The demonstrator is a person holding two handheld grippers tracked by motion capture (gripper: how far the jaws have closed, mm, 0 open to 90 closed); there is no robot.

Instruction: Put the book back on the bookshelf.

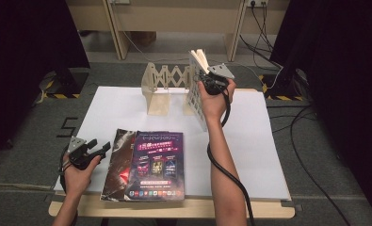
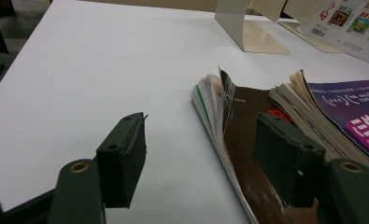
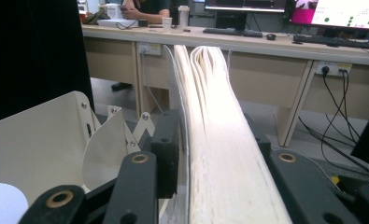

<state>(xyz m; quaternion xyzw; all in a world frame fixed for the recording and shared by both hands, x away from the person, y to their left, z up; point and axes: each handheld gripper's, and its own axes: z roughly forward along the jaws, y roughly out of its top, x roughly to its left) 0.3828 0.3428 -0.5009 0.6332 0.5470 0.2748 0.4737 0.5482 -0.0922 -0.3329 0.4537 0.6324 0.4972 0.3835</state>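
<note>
My right gripper (image 1: 206,75) (image 3: 212,135) is shut on the top edge of a thick white book (image 1: 196,92) (image 3: 219,140). The book stands upright at the right end of a cream folding book rack (image 1: 157,89) (image 3: 42,140). In the right gripper view its page edges run away between the two jaws. My left gripper (image 1: 101,147) (image 2: 201,119) is open and holds nothing, low over the white sheet (image 1: 268,141). It is just left of a dark magazine (image 1: 120,162) (image 2: 240,121) that lies flat. A purple magazine (image 1: 157,165) (image 2: 355,107) lies partly on top of the dark one.
The rack's left panel (image 2: 247,28) stands upright at the back of the sheet. Beyond the table is a wooden desk (image 3: 247,42) with monitors, and cables trail on the floor (image 1: 311,155) to the right. Black curtains hang at both sides.
</note>
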